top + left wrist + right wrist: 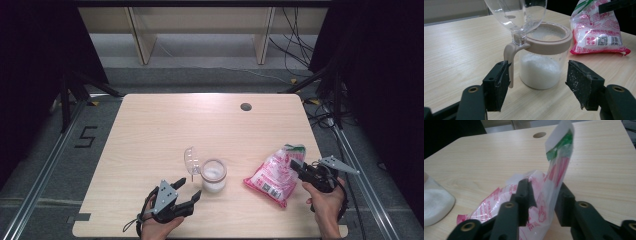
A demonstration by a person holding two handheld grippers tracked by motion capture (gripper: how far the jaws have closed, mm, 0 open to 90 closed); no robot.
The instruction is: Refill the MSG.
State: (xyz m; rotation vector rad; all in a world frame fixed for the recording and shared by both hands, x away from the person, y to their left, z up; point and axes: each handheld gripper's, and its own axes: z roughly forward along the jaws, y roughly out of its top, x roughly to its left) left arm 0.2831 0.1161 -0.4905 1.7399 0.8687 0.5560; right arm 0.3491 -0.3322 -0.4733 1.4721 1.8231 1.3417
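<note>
Here's the pale wooden bench (165,130), broad and light-grained, with 1 round cable hole (245,106) near its far edge. On the right half lies the pink-and-white printed plastic bag (274,176), a crinkly pouch with a green-striped top, resting flat near the front right corner; its upper flap stands up tall in the right gripper view (560,152). Left of it, close to the middle front of the bench, stands the clear jar with a beige rim and white granules inside (213,176), and its transparent domed lid (191,160) is flipped up and tilted back on the hinge. In the left gripper view the jar's beige handle (510,58) hangs down its side.

Now the left gripper (187,188): its fingers stand wide apart, on either side of the jar and just short of it, 1 pad close beside the handle, nothing clamped. Over to the right gripper (296,165): its fingers sit either side of the bag's upright flap, parted, the plastic loose between them rather than pinched.
</note>
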